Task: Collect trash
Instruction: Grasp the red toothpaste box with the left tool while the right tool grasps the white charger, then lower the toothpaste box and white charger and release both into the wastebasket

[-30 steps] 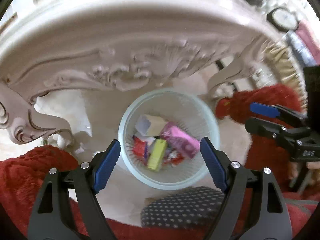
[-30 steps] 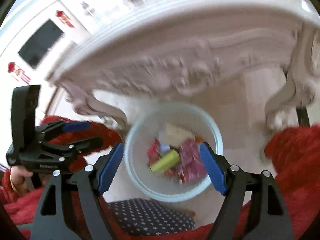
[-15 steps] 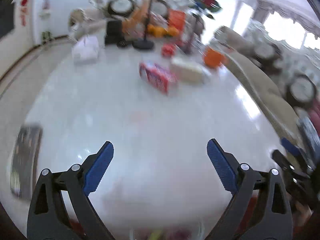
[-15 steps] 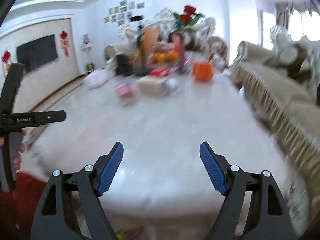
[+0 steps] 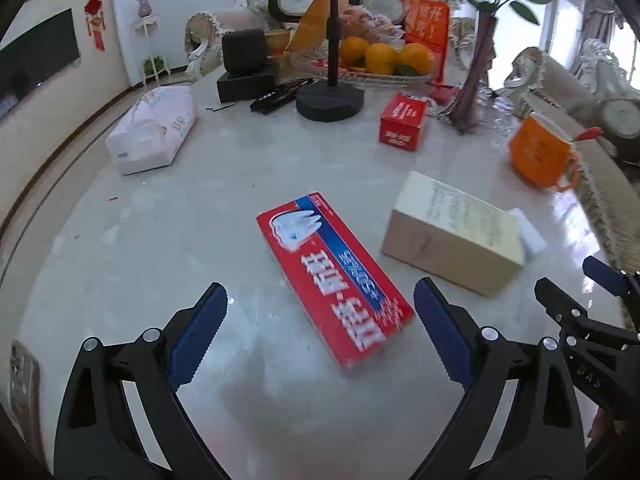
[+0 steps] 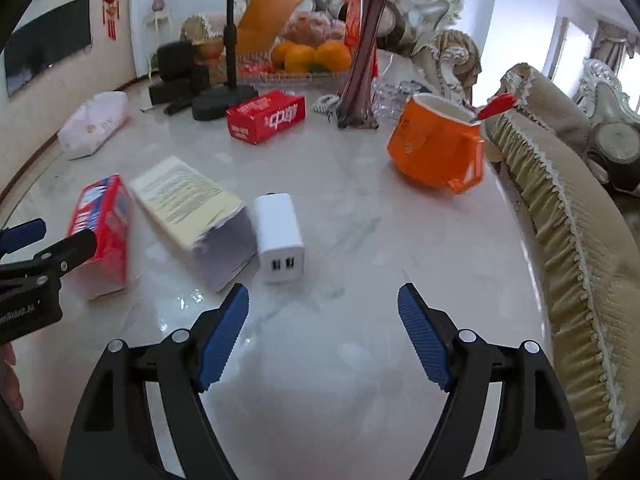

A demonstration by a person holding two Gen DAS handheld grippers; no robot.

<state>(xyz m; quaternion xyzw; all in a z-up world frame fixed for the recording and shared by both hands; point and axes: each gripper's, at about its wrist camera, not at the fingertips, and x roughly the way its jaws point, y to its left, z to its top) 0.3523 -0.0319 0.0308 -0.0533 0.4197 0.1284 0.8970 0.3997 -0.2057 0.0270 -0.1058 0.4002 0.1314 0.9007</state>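
A second ago both grippers hung over the bin under the table; now they face the marble tabletop (image 5: 140, 240). The left gripper (image 5: 320, 336), spread wide, has nothing between its pads. At its 12 o'clock lies the red toothpaste box (image 5: 336, 276), flat, askew. At 2 o'clock sits a cream carton (image 5: 452, 232). The right gripper (image 6: 322, 336) gapes empty; a white charger (image 6: 278, 236) stands at its 11 o'clock, an orange mug (image 6: 436, 148) at 1.

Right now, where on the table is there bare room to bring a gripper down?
Bare marble lies between the tissue pack and the red toothpaste box, and between the white charger and orange mug. Crowded: toothpaste box, beige carton and charger sit close together; the far end around the fruit tray is cluttered.
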